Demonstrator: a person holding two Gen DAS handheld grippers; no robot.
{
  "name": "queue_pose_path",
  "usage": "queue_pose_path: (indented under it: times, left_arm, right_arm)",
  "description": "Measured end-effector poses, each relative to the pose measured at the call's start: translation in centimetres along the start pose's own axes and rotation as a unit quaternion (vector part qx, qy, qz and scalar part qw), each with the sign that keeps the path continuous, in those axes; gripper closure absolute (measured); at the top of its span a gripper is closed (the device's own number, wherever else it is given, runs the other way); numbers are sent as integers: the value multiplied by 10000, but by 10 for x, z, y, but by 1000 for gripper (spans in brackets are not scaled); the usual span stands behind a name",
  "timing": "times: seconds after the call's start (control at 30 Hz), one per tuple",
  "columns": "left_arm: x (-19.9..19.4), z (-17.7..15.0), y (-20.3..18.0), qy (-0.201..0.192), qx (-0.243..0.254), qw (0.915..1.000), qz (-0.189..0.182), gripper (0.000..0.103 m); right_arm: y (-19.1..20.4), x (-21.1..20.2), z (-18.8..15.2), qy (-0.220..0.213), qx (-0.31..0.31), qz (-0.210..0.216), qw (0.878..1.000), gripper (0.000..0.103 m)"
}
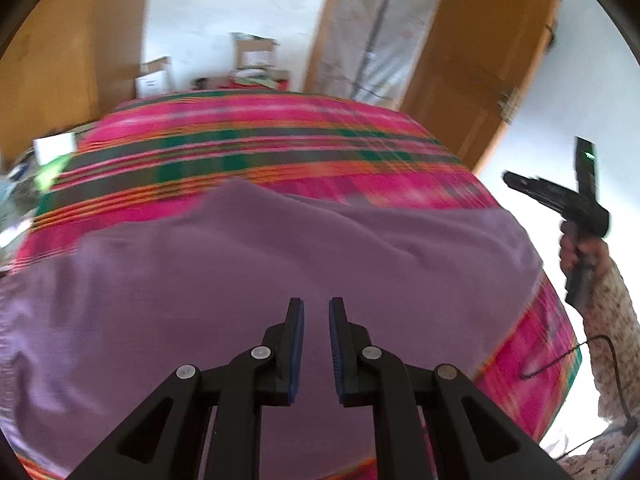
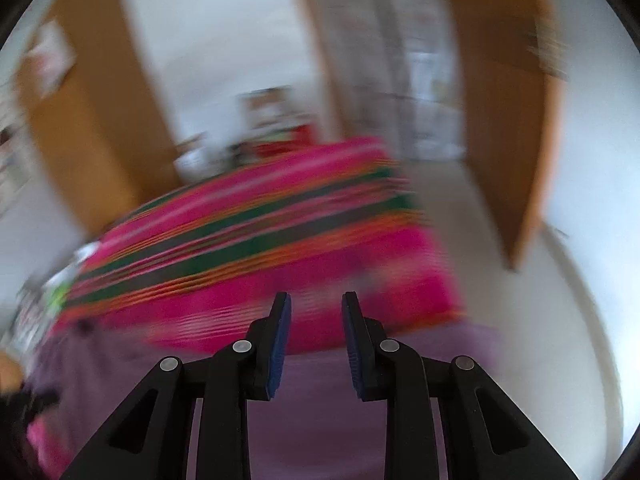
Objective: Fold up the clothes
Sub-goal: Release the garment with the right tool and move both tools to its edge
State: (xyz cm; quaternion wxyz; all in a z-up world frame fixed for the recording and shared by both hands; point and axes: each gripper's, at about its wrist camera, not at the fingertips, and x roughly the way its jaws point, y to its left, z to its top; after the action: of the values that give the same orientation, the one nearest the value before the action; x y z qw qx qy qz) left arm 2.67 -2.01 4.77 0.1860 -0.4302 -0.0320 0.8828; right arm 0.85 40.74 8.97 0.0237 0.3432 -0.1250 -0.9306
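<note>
A lilac garment [image 1: 280,272] lies spread over the near half of a bed covered in a pink, green and orange plaid sheet [image 1: 280,136]. My left gripper [image 1: 316,304] hovers above the garment, open by a narrow gap, with nothing between its blue pads. In the right wrist view, which is blurred, the garment [image 2: 320,392] fills the lower part and the plaid sheet [image 2: 260,248] lies beyond it. My right gripper [image 2: 316,298] is open above the cloth's far edge and holds nothing. In the left wrist view, a person's hand [image 1: 576,252] in a patterned sleeve holds that gripper off the bed's right side.
Cardboard boxes [image 1: 256,56] and clutter stand beyond the bed's far end. A wooden wardrobe [image 1: 60,60] rises at the left and an open wooden door [image 1: 480,60] at the right. A black cable [image 1: 600,348] trails near the sleeve. Pale floor [image 2: 500,300] lies right of the bed.
</note>
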Motion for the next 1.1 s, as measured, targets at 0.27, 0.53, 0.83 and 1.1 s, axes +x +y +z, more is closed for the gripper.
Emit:
queue_pose_path:
  times: [0.27, 0.53, 0.83, 1.1]
  left_arm:
    - [-20, 8, 58, -74, -483, 9984, 298, 90]
    - [-25, 30, 87, -10, -245, 9980, 588, 90]
    - [-10, 32, 137, 434, -270, 9933, 1041, 90]
    - [-1, 22, 167, 573, -455, 9911, 1114, 90]
  right_arm:
    - [120, 40, -7, 431, -1330, 1009, 9850, 76]
    - [199, 79, -23, 997, -1942, 1766, 9598, 76]
    - [257, 114, -36, 1441, -2482, 2053, 9357, 76]
    - [281, 147, -35, 2049, -2068, 2746, 9164, 76]
